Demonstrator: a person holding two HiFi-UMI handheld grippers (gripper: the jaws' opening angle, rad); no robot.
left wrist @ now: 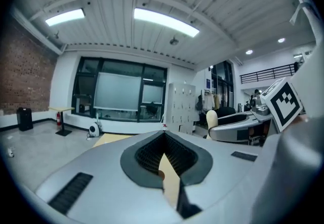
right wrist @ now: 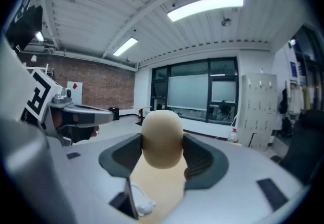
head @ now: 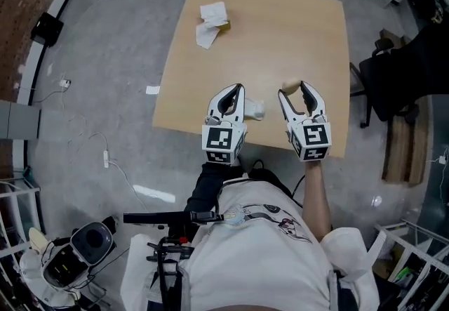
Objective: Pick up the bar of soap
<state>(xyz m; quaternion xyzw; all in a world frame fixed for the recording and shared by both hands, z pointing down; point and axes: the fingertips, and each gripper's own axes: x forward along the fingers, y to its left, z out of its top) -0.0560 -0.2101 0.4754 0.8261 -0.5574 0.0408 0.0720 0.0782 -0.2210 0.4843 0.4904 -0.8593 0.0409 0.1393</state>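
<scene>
Since the pale beige, rounded bar of soap sits between the dark ribbed pads of the right gripper, the grasp itself looks made. Jaws pressed on both flanks of the bar, the upper end standing proud of the tips. In the head view the bar is at the gripper's tips over the near part of the light wooden square tabletop. Whether it has cleared the surface cannot be told.

Left gripper: jaws together, nothing between them, only a sliver of tabletop showing through. It hangs just beside a small white crumpled scrap near the front edge. Crumpled white paper wad lies well apart, toward the far left corner.

Judgement: task at the lift step. Next move calls for a steady, straight rise with the clamp kept firm. The bar is smooth and rounded and held around its middle, so it may slip or pivot if pressure eases.
</scene>
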